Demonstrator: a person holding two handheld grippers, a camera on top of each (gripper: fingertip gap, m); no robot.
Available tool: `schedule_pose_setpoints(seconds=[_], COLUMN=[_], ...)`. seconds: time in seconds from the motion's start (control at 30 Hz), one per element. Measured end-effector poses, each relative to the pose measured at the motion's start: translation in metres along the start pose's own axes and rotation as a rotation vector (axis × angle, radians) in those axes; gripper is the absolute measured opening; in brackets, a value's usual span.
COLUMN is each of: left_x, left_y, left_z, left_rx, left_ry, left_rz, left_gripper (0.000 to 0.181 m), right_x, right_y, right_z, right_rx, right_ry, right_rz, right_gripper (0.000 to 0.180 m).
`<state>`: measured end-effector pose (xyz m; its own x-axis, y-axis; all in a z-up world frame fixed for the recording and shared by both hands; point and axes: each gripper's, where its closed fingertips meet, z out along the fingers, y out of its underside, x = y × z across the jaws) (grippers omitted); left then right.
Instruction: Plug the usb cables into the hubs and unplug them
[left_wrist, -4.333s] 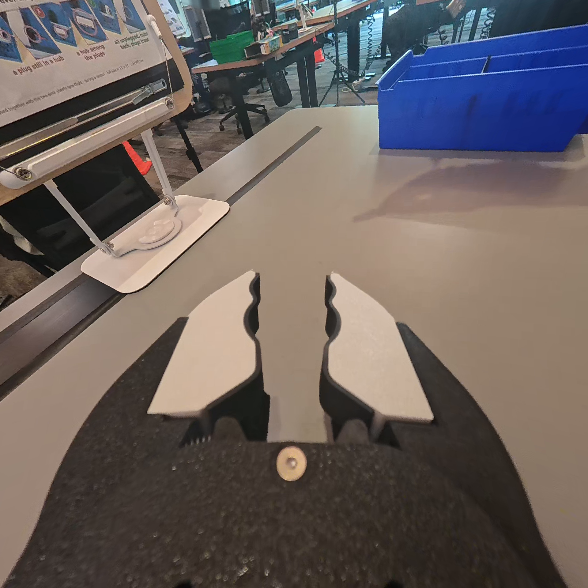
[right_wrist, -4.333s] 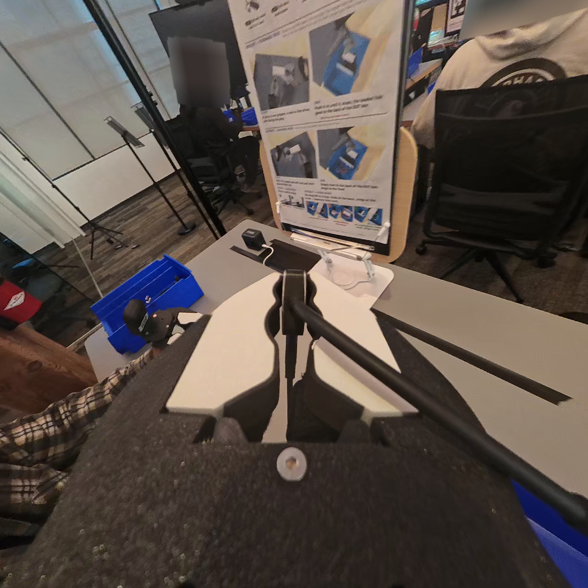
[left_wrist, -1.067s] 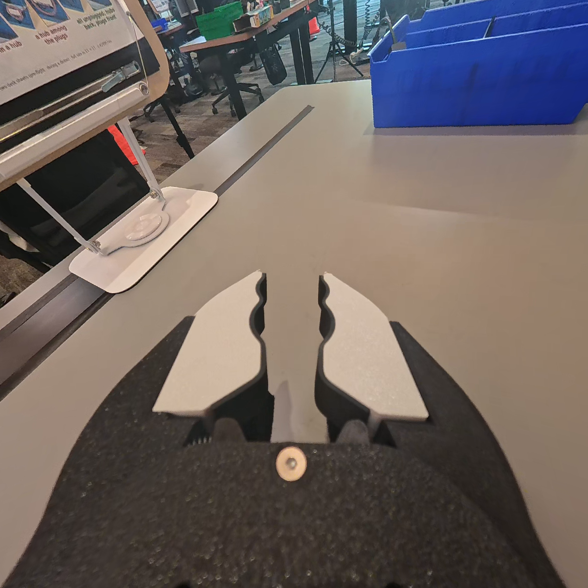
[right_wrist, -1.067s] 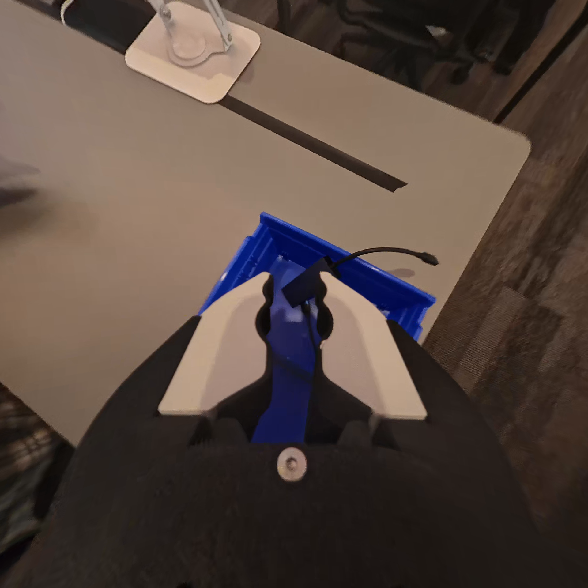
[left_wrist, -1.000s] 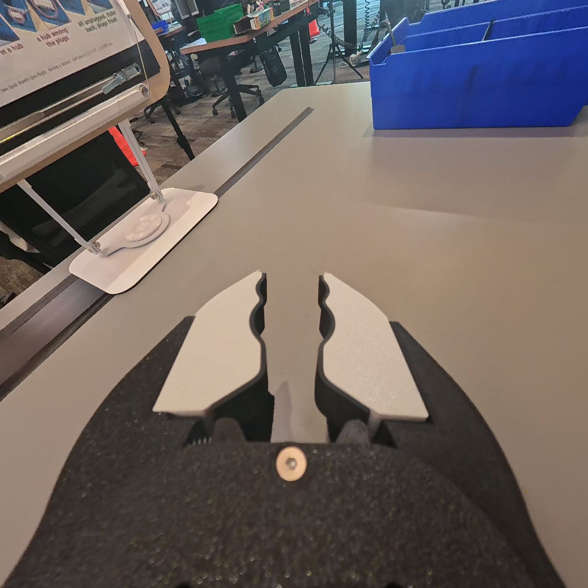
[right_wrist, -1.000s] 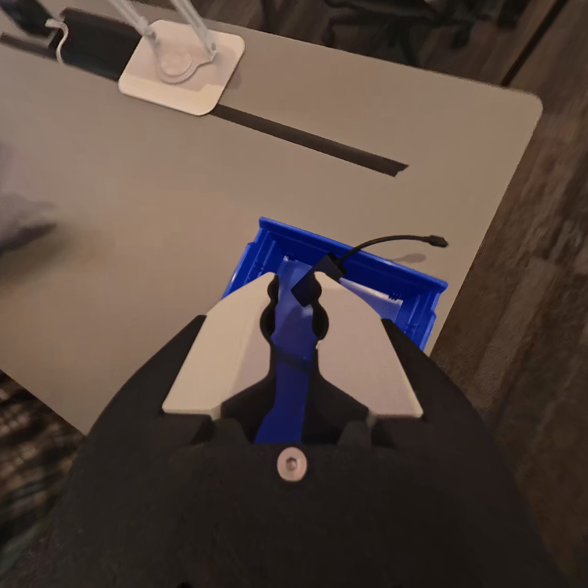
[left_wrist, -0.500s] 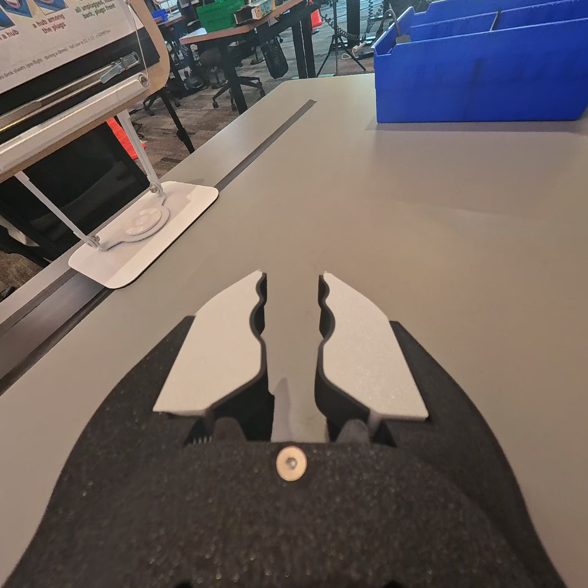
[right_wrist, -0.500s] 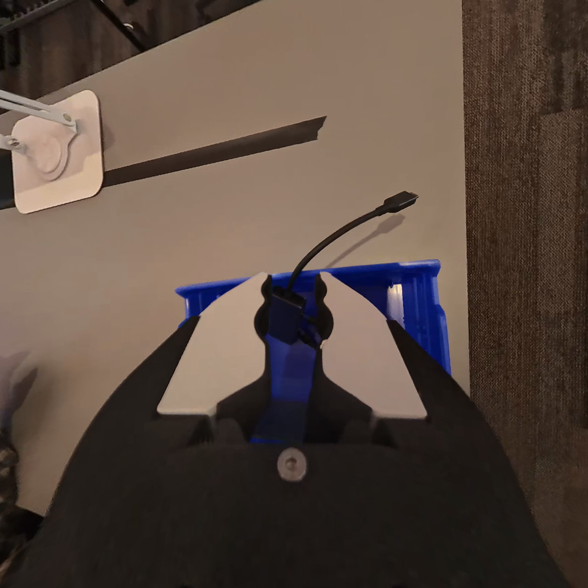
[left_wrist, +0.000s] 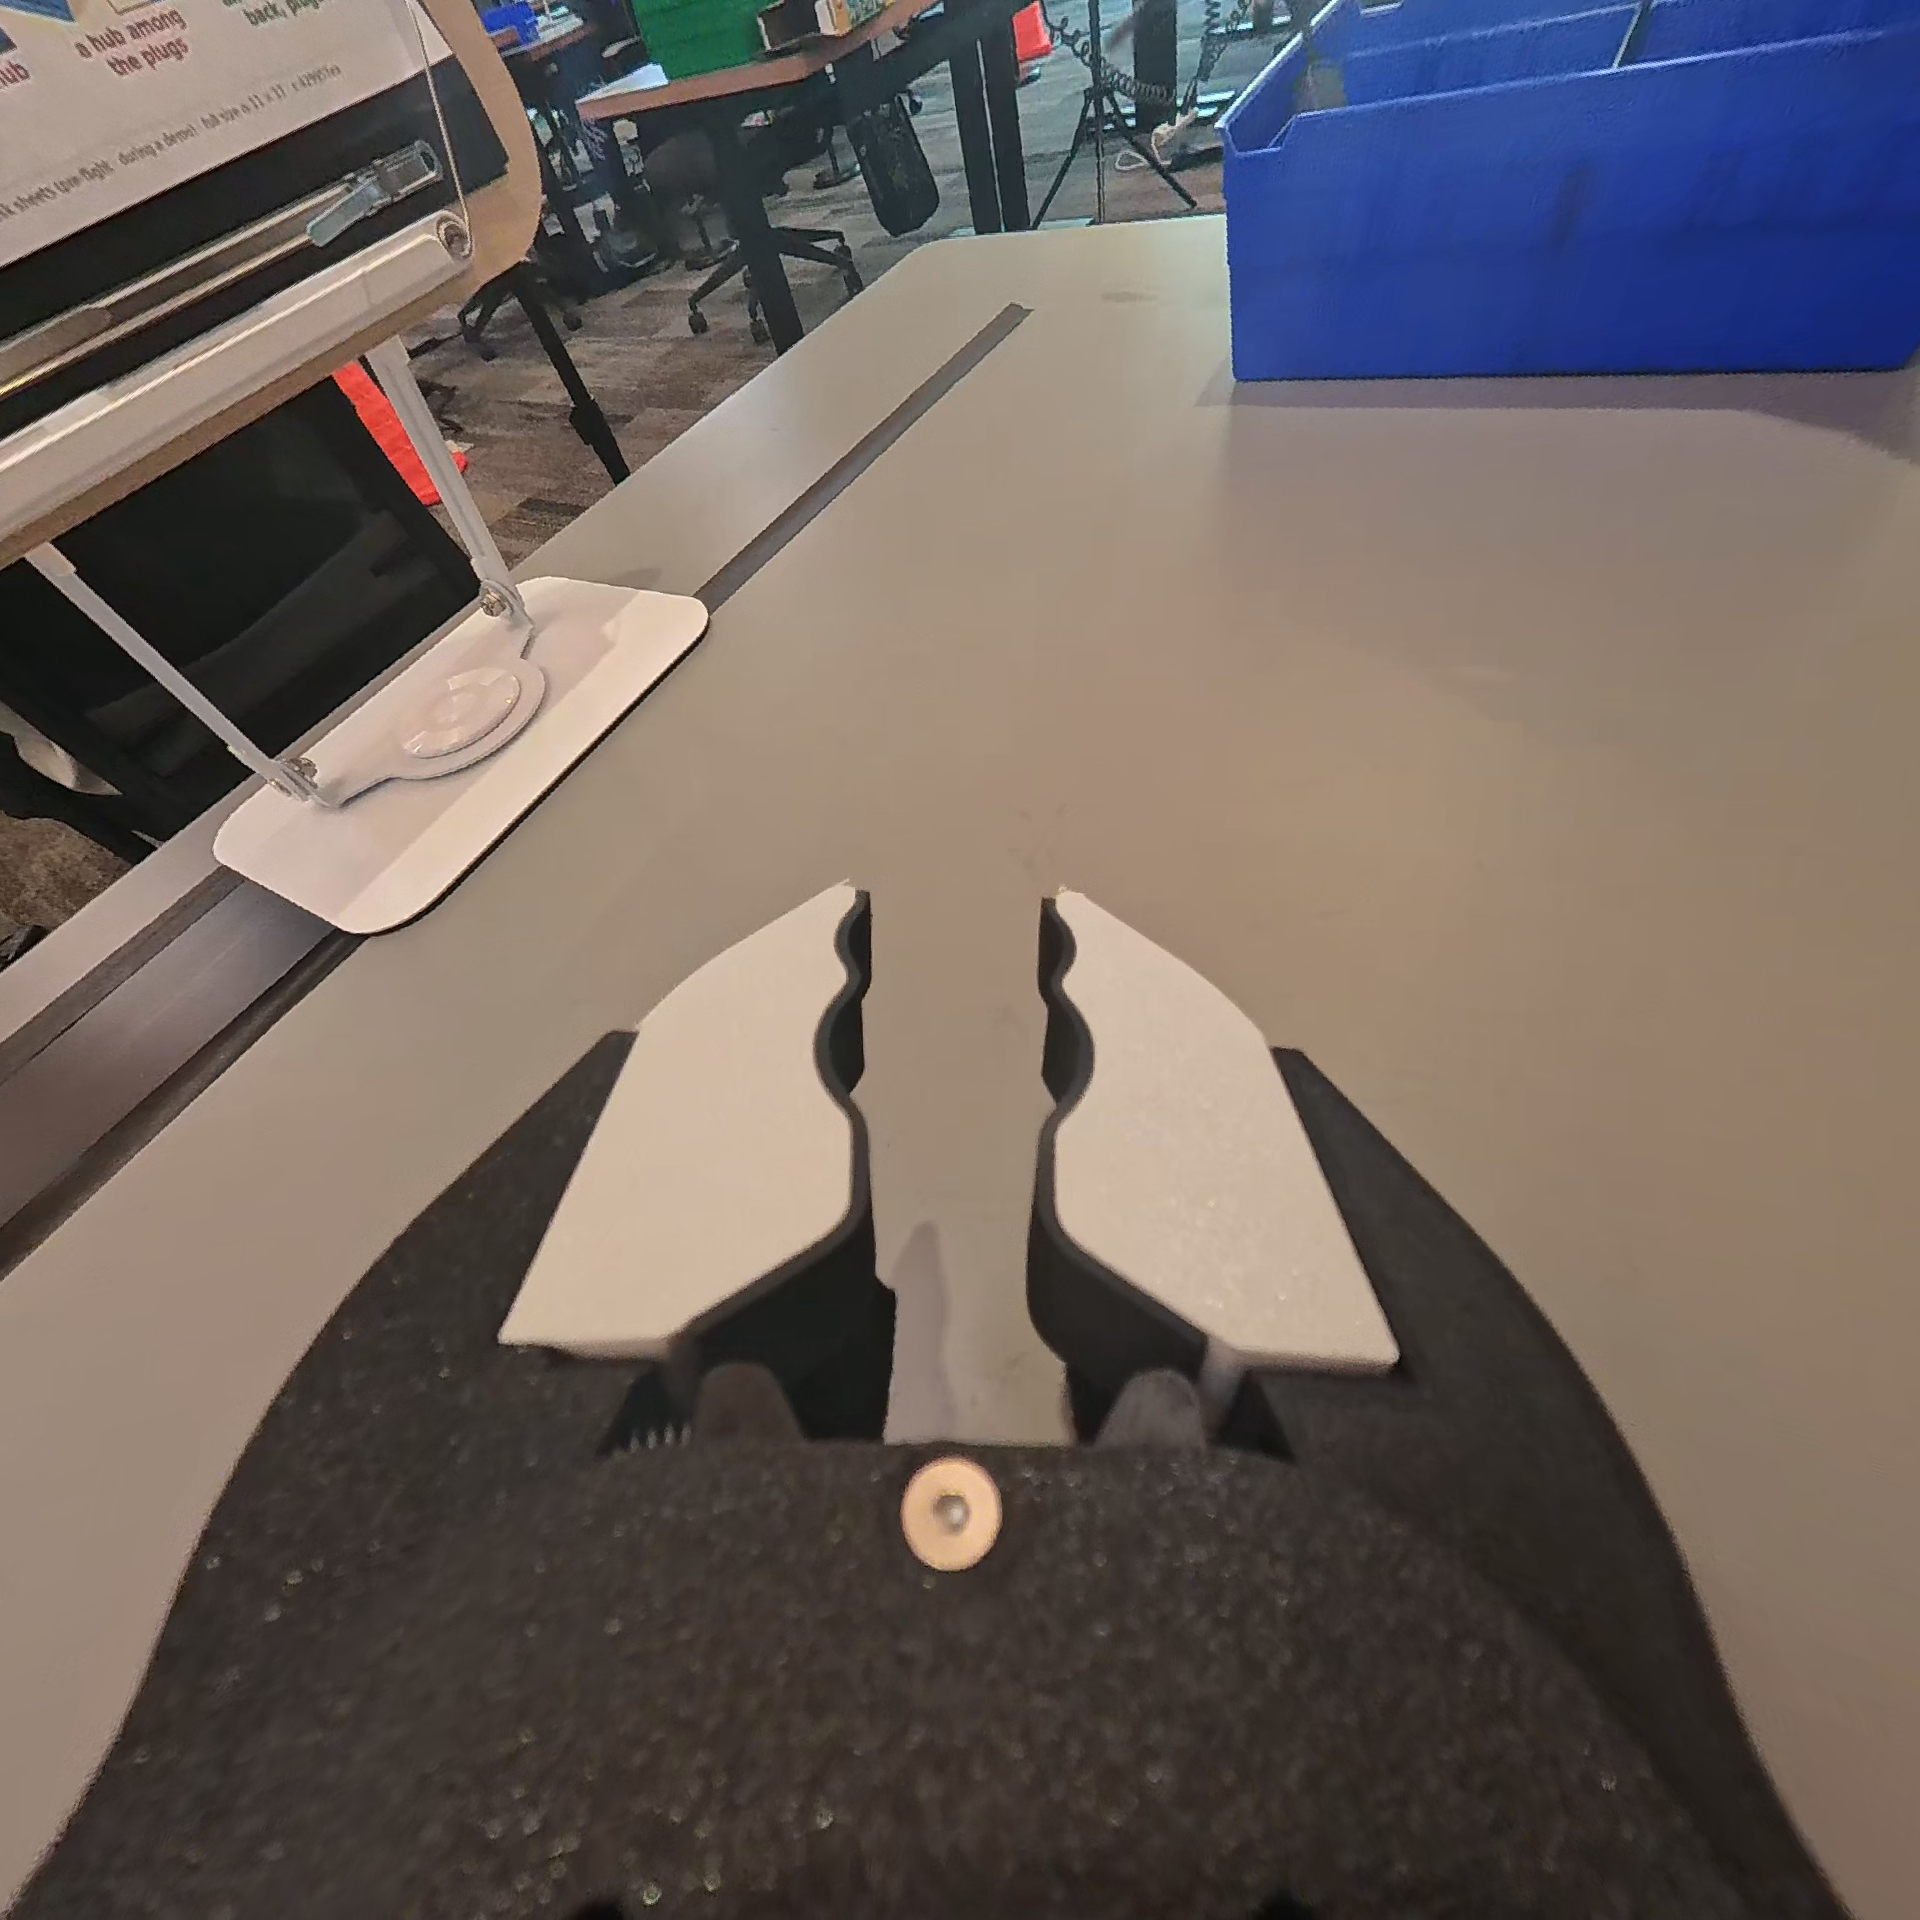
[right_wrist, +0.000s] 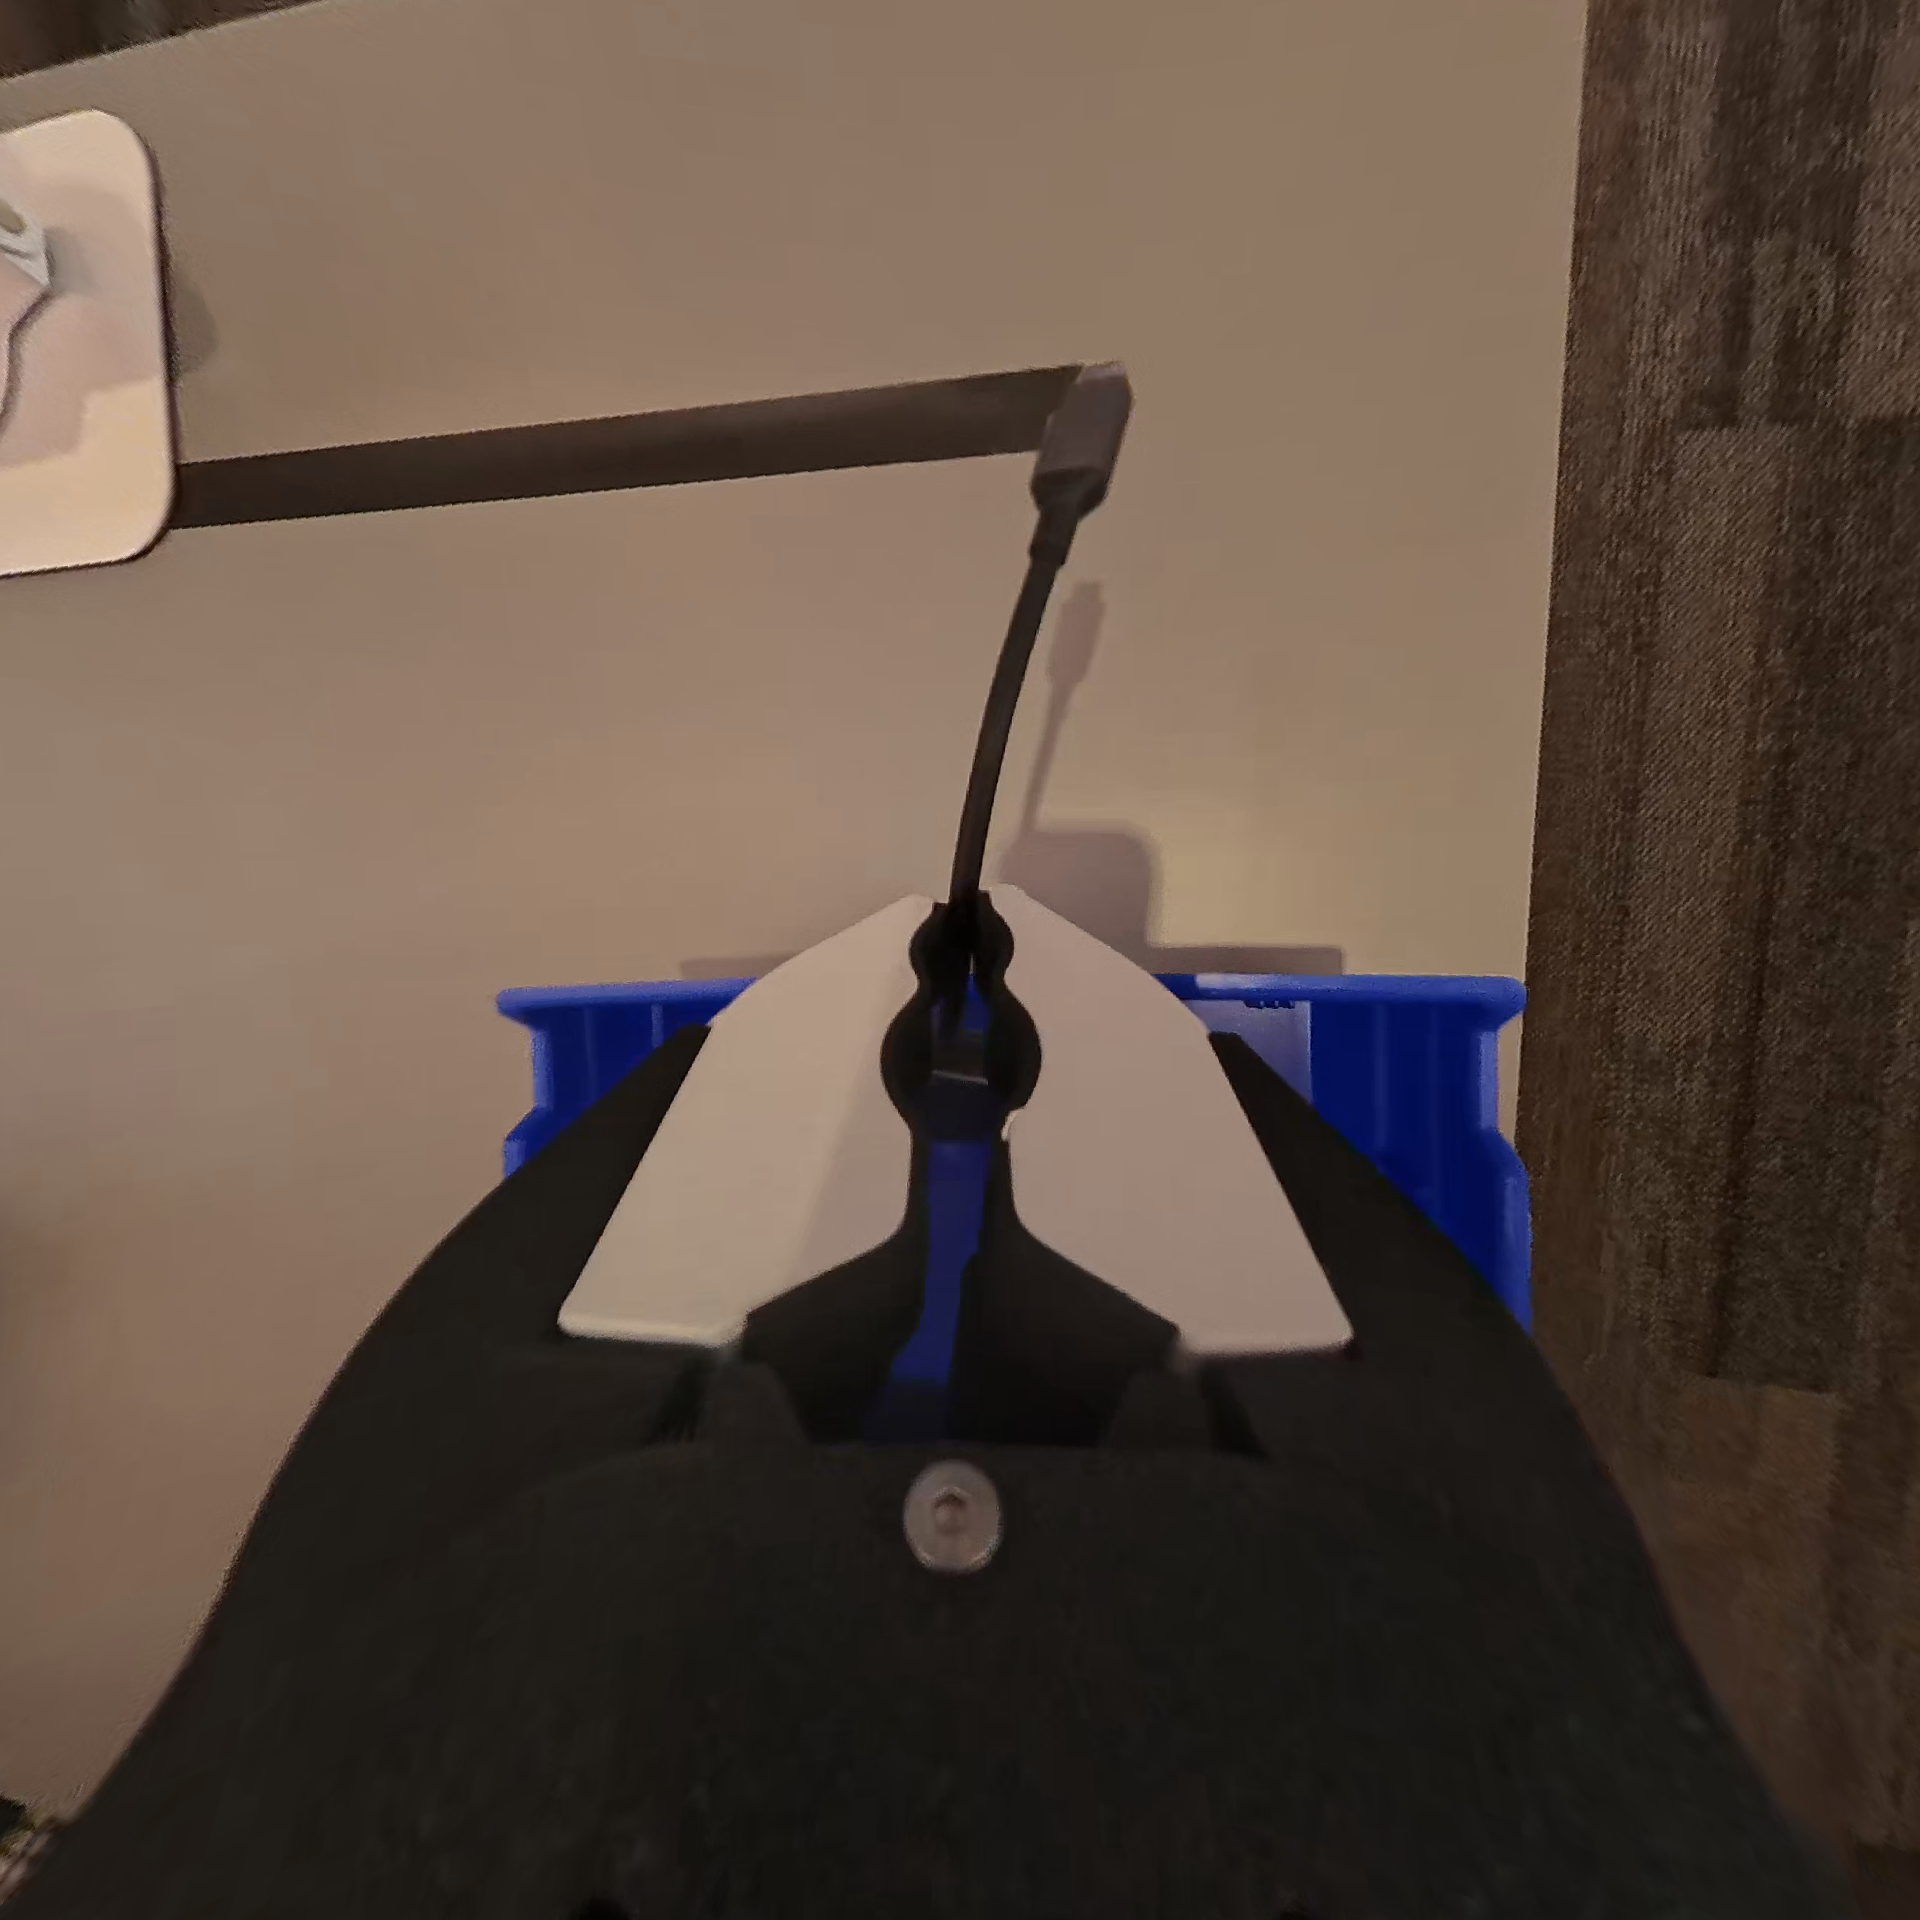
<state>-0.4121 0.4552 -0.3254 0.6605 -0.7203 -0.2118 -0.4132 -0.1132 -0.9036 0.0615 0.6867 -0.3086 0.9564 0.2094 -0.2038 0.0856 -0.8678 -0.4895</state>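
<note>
In the right wrist view my right gripper (right_wrist: 961, 904) is shut on a small black USB hub (right_wrist: 961, 1070). The fingertips meet where the hub's short black cable (right_wrist: 997, 748) leaves it. The cable curves away from me and ends in a plug (right_wrist: 1081, 436) hanging free above the table. I hold the hub above a blue bin (right_wrist: 1382, 1091) at the table's edge. In the left wrist view my left gripper (left_wrist: 956, 904) is open and empty, low over the grey table (left_wrist: 1351, 727).
A blue bin (left_wrist: 1558, 229) stands at the far right of the table. A white stand base (left_wrist: 468, 748) holding an instruction board (left_wrist: 208, 156) sits on the left by a dark slot (left_wrist: 862, 436). Carpeted floor (right_wrist: 1745, 623) lies beyond the table's right edge. Some 55 cm of space lies between my two pairs of fingers.
My right gripper swung down from facing the board to over the blue bin, and its jaws closed tighter on the hub. The cable now points straight away. My left gripper barely moved.
</note>
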Motion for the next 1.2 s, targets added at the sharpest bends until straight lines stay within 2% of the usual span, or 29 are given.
schedule_pose_setpoints(seconds=[0.13, 0.3, 0.4, 0.5, 0.57, 0.8, 0.93, 1.03, 1.13, 1.2], left_x=[0.001, 0.004, 0.007, 0.011, 0.013, 0.014, 0.018, 0.022, 0.024, 0.026], left_y=[-0.001, -0.003, -0.001, 0.001, 0.003, 0.010, 0.015, 0.019, 0.023, 0.025], left_z=[0.000, -0.001, 0.001, 0.004, 0.007, 0.010, 0.012, 0.014, 0.016, 0.017], left_rx=[-0.002, -0.003, -0.017, -0.034, -0.044, -0.083, -0.111, -0.141, -0.169, -0.184], left_ry=[0.000, 0.013, 0.021, 0.030, 0.040, 0.046, 0.067, 0.083, 0.085, 0.089], left_rz=[0.006, 0.003, 0.016, 0.027, 0.028, 0.046, 0.045, 0.062, 0.089, 0.097], left_gripper=[0.030, 0.030, 0.030, 0.030, 0.029, 0.029, 0.029, 0.028, 0.027, 0.027], right_x=[-0.016, -0.049, -0.049, -0.027, -0.016, 0.040, 0.062, 0.070, 0.075, 0.077], right_y=[-0.010, -0.002, 0.031, 0.067, 0.067, 0.088, 0.103, 0.116, 0.132, 0.132], right_z=[-0.030, -0.069, -0.063, -0.042, -0.038, -0.021, -0.010, -0.008, -0.013, -0.018], right_rx=[0.081, 0.187, 0.122, 0.020, 0.044, -0.098, -0.193, -0.320, -0.499, -0.555], right_ry=[-0.067, -0.394, -0.529, -0.503, -0.519, -0.214, -0.030, 0.134, 0.305, 0.395], right_rz=[-0.026, 0.074, 0.199, 0.342, 0.474, 0.512, 0.470, 0.360, 0.158, 0.036], right_gripper=[0.003, 0.003, 0.004, 0.004, 0.003, 0.004, 0.004, 0.004, 0.005, 0.006])
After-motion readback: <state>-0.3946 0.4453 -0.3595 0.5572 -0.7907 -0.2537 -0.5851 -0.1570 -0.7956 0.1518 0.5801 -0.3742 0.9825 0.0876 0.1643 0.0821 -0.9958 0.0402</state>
